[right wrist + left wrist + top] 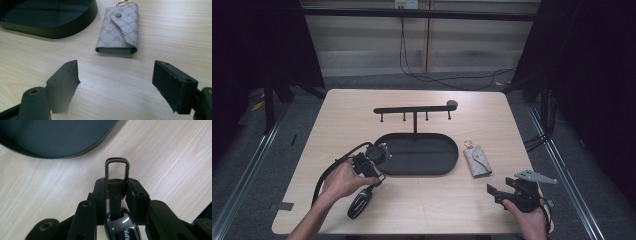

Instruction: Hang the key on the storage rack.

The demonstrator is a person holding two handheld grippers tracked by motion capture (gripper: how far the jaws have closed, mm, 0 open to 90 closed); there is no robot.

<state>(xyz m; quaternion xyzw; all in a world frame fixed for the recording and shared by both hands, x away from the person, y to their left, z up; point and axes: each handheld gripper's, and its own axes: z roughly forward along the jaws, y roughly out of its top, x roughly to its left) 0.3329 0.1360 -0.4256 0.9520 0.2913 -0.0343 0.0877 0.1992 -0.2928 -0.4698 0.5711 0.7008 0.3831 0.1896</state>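
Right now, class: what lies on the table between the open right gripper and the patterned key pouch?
Nothing. In the right gripper view, bare wood runs from the right gripper to the key pouch.

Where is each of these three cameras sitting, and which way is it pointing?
High view: above the person's side, looking forward and down on the table; both forearms and both grippers show.
Left gripper view: rides the left gripper, looking along its jaws, shut on a car key fob.
Right gripper view: rides the right gripper, jaws open, facing the grey key pouch.
Shared: the black tray appears in all three.
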